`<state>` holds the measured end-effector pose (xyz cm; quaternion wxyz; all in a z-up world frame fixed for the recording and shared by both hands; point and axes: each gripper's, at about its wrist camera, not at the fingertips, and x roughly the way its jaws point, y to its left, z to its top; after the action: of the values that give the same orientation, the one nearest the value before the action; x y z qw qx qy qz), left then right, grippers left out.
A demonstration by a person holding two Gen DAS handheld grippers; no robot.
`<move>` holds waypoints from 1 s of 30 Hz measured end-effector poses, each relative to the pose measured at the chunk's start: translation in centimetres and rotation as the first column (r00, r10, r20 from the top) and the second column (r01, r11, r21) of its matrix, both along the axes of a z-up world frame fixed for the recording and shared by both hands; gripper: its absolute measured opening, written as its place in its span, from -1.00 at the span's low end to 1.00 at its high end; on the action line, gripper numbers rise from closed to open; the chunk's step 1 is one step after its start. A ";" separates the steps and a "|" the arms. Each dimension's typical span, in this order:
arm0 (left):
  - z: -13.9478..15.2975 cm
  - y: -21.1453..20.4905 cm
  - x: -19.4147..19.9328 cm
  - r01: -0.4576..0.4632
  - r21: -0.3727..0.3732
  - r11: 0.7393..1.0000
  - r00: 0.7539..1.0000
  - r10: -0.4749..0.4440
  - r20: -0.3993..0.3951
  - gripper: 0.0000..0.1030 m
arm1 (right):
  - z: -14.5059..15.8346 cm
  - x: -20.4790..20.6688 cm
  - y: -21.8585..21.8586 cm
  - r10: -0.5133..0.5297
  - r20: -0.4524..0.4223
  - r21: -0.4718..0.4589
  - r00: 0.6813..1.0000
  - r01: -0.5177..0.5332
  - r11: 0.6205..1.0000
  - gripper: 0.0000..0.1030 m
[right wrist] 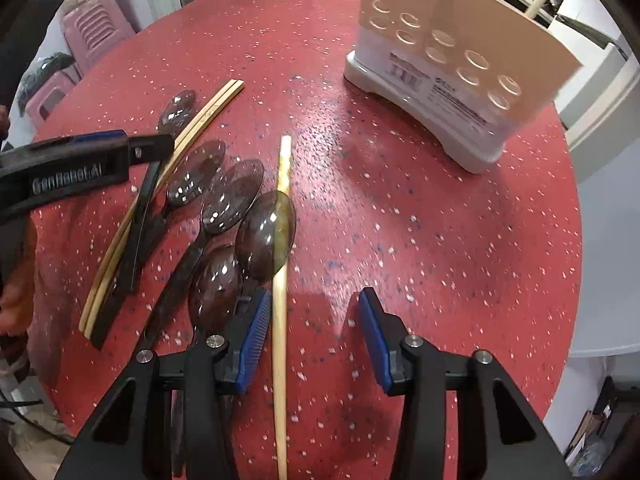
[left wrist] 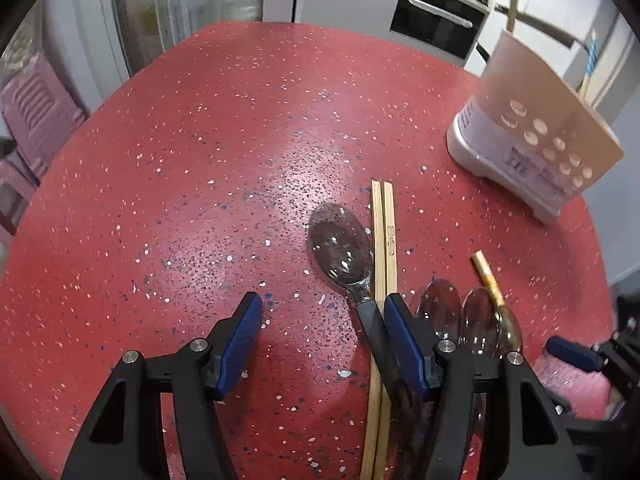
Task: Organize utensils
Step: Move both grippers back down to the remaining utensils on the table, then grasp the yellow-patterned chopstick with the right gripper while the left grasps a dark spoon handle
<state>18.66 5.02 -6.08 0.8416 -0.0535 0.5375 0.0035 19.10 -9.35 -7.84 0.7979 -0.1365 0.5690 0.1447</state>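
Left tongs (left wrist: 323,334): spread wide and pinching nothing; bare red bench (left wrist: 200,160) lies between the blue pads.
Left tongs' right pad (left wrist: 404,344): sits just beside the dark handle of a clear spoon (left wrist: 340,244); whether it touches cannot be told.
Paired chopsticks (left wrist: 383,248): side by side on the bench, running along that spoon's right edge and passing under the right pad.
Right tongs (right wrist: 312,334): parted, pads not pressing on anything.
Single chopstick (right wrist: 280,320): lies on the bench inside the gap of the right tongs, close to the left pad (right wrist: 252,340) and well apart from the right one; its far part crosses a spoon bowl.
Other clear spoons (right wrist: 230,196): a cluster left of the right tongs, bowls pointing away, outside the gap.
Utensil holder (right wrist: 452,52): beige with round holes, on a white base, at the far right of the bench, well apart from both tongs; a stick stands in it.
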 end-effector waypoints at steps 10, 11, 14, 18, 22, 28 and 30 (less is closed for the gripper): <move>0.8 -1.0 -0.6 0.059 -0.089 0.994 0.998 -0.058 0.010 -0.23 | 0.3 0.6 -0.5 0.001 -0.005 0.060 1.000 -0.001 0.998 -0.84; 0.8 -0.8 -0.9 0.061 -0.096 0.993 0.998 -0.060 0.015 -0.23 | 0.4 0.6 -1.0 -0.011 -0.005 0.076 1.000 0.012 0.997 -0.84; 1.2 0.0 -1.8 0.058 -0.124 0.991 0.998 -0.055 0.033 -0.28 | 0.7 0.5 -2.9 -0.042 -0.008 0.139 0.999 0.043 0.989 -0.84; 2.4 1.0 -2.9 0.059 -0.152 0.987 0.997 -0.050 0.064 -0.45 | 1.5 0.1 -5.4 -0.052 -0.001 0.209 0.999 0.051 0.977 -0.84; 3.0 1.6 -3.6 0.065 -0.154 0.986 0.996 -0.054 0.076 -0.45 | 2.0 0.3 -7.2 -0.082 -0.001 0.267 0.997 0.079 0.961 -0.84; 3.2 2.1 -3.5 0.056 -0.152 0.987 0.996 -0.046 0.070 -0.45 | 3.0 -0.2 -9.4 -0.102 0.012 0.289 0.995 0.094 0.953 -0.84; 3.4 2.1 -3.4 0.058 -0.144 0.988 0.996 -0.048 0.072 -0.45 | 3.5 -0.5 -9.7 -0.100 0.011 0.293 0.995 0.093 0.952 -0.84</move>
<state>15.25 7.13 -2.71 0.8531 -0.1007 0.5083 -0.0602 18.57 -19.05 -4.32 0.8226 0.0088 0.5372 0.1862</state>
